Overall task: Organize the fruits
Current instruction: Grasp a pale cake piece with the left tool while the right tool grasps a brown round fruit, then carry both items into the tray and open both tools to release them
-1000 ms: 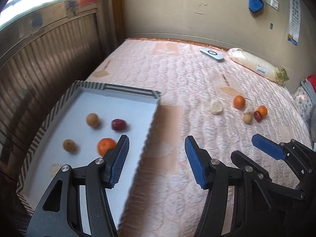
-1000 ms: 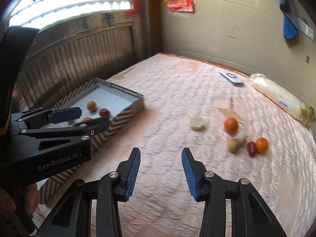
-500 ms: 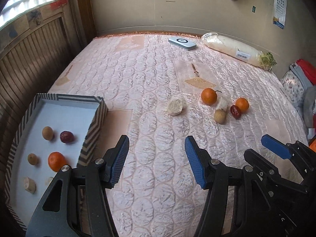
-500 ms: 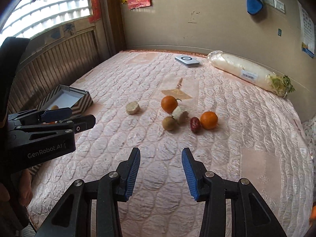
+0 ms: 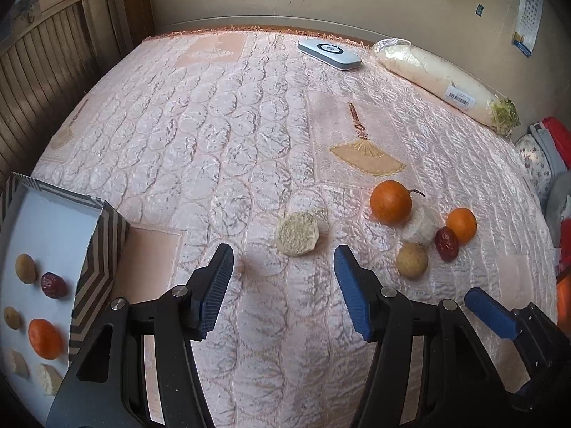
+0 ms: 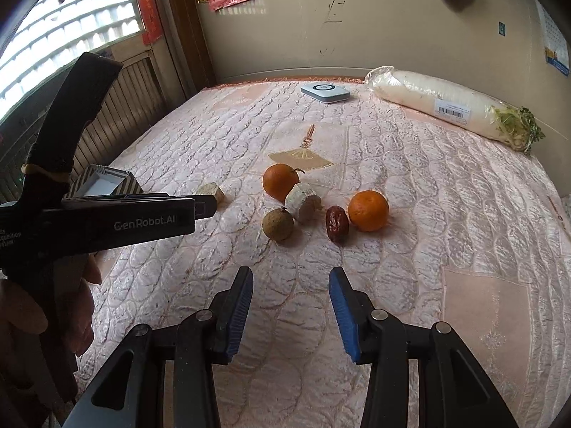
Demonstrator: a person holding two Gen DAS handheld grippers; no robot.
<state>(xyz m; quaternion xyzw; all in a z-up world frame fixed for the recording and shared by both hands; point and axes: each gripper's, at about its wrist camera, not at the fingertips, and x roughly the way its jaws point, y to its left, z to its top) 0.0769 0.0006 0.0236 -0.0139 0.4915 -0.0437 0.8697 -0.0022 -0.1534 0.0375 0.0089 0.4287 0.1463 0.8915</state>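
While both tongs, left (image 5: 282,289) and right (image 6: 291,306), hang released, the striped box (image 5: 96,267) holds a mandarin (image 5: 44,338), a jujube (image 5: 52,285), longans and pale chunks.

The right claw (image 6: 289,306) hangs wide apart and empty over the bed (image 6: 446,214), near a longan (image 6: 278,224), a date (image 6: 337,223) and two oranges (image 6: 368,210), with the left claw (image 6: 200,207) beside.
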